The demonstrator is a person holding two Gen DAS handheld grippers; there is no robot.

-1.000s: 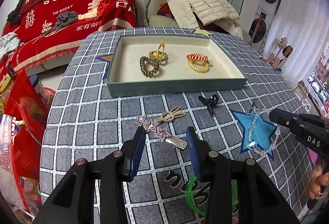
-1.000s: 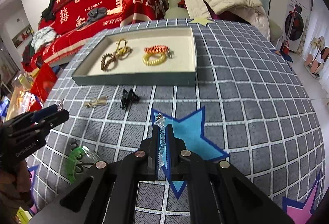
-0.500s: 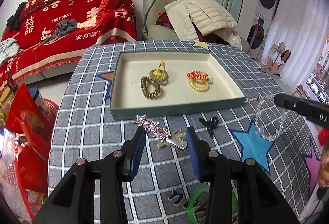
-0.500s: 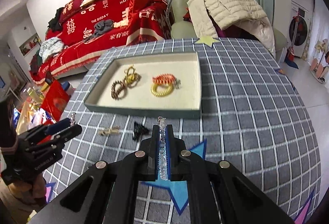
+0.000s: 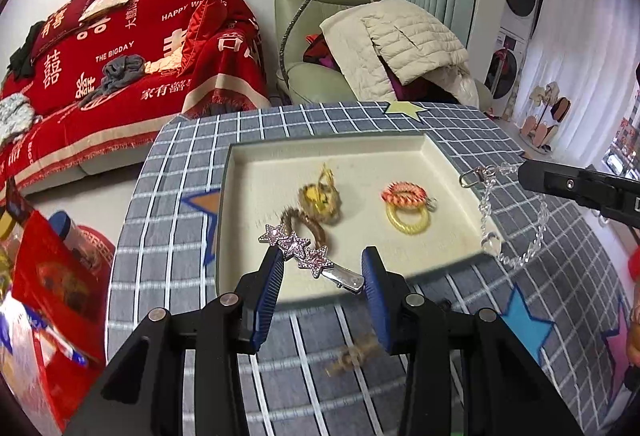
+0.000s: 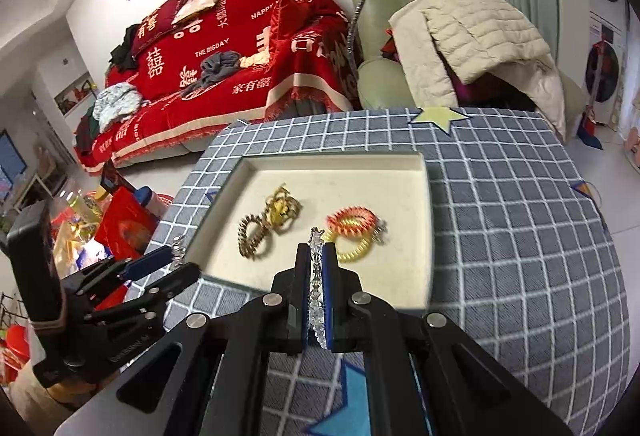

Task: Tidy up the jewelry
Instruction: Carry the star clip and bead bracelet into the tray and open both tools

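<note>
My left gripper (image 5: 320,272) is shut on a pink star hair clip (image 5: 310,260), held crosswise between its blue pads above the near edge of the cream tray (image 5: 248,196). My right gripper (image 6: 318,256) is shut on a clear bead bracelet (image 6: 316,284); in the left wrist view the bracelet (image 5: 504,232) hangs from it over the tray's right rim. In the tray lie a brown coil tie (image 6: 252,236), a gold piece (image 6: 282,210), an orange bracelet (image 6: 352,220) and a yellow coil tie (image 6: 352,250).
The tray (image 6: 426,196) sits on a grey checked tablecloth (image 6: 520,236) with star patches. A tan hair clip (image 5: 352,354) lies on the cloth below my left gripper. A red sofa (image 6: 224,48) and a green armchair (image 6: 400,16) stand behind the table.
Both grippers have risen and moved forward toward the tray, carrying the star clip and the bead bracelet. The bracelet now hangs over the tray's right rim.
</note>
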